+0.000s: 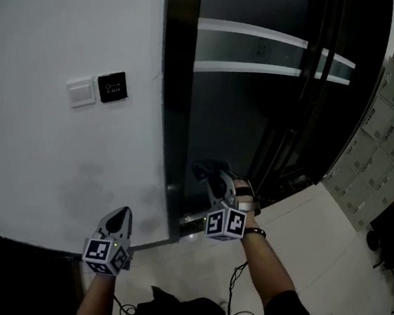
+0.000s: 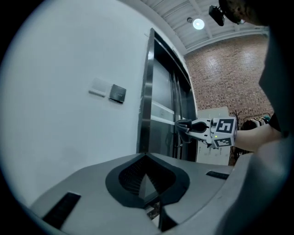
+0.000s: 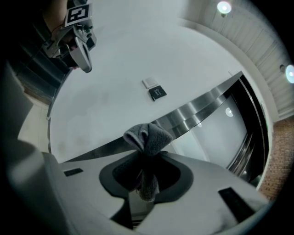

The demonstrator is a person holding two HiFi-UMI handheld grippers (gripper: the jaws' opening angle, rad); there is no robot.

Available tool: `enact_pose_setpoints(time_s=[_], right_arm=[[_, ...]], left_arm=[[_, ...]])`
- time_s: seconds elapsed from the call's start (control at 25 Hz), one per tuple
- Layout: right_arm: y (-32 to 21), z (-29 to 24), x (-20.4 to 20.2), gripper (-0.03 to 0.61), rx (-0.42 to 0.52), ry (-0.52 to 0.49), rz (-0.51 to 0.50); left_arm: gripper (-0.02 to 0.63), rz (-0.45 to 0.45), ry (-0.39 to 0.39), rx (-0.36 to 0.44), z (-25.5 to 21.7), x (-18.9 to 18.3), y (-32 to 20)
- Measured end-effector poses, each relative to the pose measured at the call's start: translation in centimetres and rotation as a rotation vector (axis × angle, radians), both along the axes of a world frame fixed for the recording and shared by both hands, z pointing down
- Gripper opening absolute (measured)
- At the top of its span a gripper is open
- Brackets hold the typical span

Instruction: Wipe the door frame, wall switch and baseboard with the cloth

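Showing clearly only in right gripper view: grey cloth (image 3: 148, 137) pinched between fingers of right gripper (image 3: 146, 158), long axis along jaws, bunched end past fingertips, toward steel door frame (image 3: 193, 110). Head view: mere dark lump. Left gripper (image 2: 146, 160) closed, nothing between fingers.

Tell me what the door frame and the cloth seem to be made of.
Door frame: likely metal with a brushed, glossy finish; it shows bright streaky reflections.
Cloth: soft grey fabric, possibly microfibre or terry; nubby surface, bunched in folds.
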State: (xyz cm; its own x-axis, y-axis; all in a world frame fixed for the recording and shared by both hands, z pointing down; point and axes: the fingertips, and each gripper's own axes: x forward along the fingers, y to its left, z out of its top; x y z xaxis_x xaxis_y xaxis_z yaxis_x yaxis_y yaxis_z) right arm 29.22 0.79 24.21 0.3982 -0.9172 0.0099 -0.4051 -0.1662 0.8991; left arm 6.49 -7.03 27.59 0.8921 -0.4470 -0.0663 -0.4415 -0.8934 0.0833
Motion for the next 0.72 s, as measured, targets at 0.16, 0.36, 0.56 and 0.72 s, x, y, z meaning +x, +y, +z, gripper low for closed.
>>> enact_pose_setpoints(time_s=[0.16,0.36,0.56,0.72], right_arm=[[4.3,-0.5,6.8,0.084,0.033,-0.014,-0.018],[12.1,-0.9,15.0,0.084,0.031,-0.009,-0.025],[18.5,-0.6,22.8,0.084,0.025,-0.035,0.02],[19.1,0.4,26.7,0.084,0.027,-0.068,0.04]], left_arm=[[-0.008,-0.042,0.029,0.013,-0.2,9.4,2.3],[-0.008,-0.019,0.086,0.016,-1.0,21.7,7.0],[-0.008,0.054,0.082,0.014,-1.3,30.3,11.6],[-0.008,0.088,0.04,0.015,-0.4,34.8,12.3]])
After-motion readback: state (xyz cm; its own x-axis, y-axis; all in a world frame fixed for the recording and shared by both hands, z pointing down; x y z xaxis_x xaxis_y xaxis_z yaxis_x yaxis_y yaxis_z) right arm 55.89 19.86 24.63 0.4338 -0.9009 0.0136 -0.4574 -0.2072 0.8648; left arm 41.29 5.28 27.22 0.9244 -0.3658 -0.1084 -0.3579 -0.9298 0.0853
